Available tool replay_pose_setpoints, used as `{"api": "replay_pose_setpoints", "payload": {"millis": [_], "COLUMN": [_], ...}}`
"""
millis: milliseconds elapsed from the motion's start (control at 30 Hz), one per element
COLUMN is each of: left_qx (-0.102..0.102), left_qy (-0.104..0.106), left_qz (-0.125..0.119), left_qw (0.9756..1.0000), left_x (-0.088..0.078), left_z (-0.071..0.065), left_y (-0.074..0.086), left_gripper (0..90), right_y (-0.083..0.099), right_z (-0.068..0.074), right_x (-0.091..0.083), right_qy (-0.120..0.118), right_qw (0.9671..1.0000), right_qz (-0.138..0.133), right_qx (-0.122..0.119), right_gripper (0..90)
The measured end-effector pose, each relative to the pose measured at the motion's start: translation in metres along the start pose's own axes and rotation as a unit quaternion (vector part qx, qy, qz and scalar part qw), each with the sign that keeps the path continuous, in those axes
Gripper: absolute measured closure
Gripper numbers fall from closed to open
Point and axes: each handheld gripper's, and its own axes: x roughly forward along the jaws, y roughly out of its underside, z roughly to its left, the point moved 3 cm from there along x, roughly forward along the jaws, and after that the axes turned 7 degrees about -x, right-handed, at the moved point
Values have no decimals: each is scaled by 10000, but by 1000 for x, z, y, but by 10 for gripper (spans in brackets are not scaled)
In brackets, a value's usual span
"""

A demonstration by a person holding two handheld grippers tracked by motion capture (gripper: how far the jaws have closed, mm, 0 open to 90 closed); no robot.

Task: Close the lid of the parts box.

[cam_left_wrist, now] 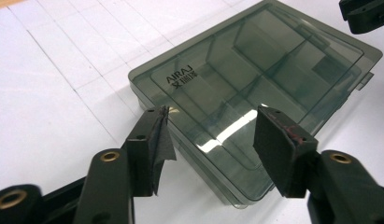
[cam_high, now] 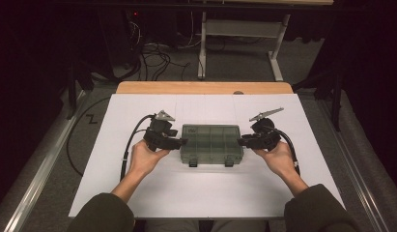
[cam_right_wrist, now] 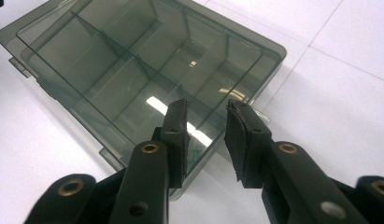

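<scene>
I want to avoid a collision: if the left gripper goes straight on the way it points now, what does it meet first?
Most likely the smoky plastic box: the left gripper has open jaws at the box's near end.

White table top (cam_high: 138, 179), wooden far edge (cam_high: 201, 87); grey carpet (cam_high: 234, 63), cables (cam_high: 155, 55), white desk frame (cam_high: 244, 29); dark surroundings.

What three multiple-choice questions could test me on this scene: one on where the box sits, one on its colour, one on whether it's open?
1. The box lies: A between the two grippers; B left of both; C on the floor.
2. Its plastic is: A red; B smoky grey, see-through; C white.
3. Its lid is: A closed; B propped up; C removed.

A: the left gripper and right gripper flank its ends in the high view.
B: dividers show through grey plastic.
A: the lid lies flat on the box in both gripper views.
</scene>
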Motion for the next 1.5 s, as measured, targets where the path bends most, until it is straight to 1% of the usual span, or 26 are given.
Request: {"api": "replay_pose_setpoints", "payload": {"millis": [100,233,367,500,767,867,1033,1233,1333,1500], "left_qx": [-26,-41,-37,-54,-92,-41,-69,-96,-97,-101], "left_qy": [-21,-63,-149,-129,-156,-227,-237,-314,-345,-379], "left_qz": [-43,-82,-201,-230,-354,-408,-449,-563,-654,-736], "left_qw": [10000,9999,9997,9996,9992,9989,9987,9979,9972,9965], "left_x": [-4,-8,-14,-18,-25,-27,-31,-36,-39,-43], "left_z": [1,2,1,2,3,3,4,5,6,8], "left_y": [0,0,0,1,5,7,11,15,18,23], "left_gripper": [423,405,386,375,372,385,379,355,351,346], "right_y": [1,2,3,5,12,14,17,21,22,25], "right_z": [-1,-1,-2,-3,-6,-6,-7,-7,-8,-7], "right_x": [-4,-7,-11,-14,-20,-23,-26,-29,-30,-33], "right_qy": [19,69,80,120,158,170,179,197,250,273], "right_qw": [10000,9999,9998,9996,9990,9988,9984,9980,9975,9970], "right_qz": [-76,-130,-194,-259,-407,-468,-528,-594,-659,-722], "right_qx": [24,-21,-20,-19,-8,8,18,36,3,-20], "right_gripper": [685,650,630,598,557,547,539,514,495,476]}}
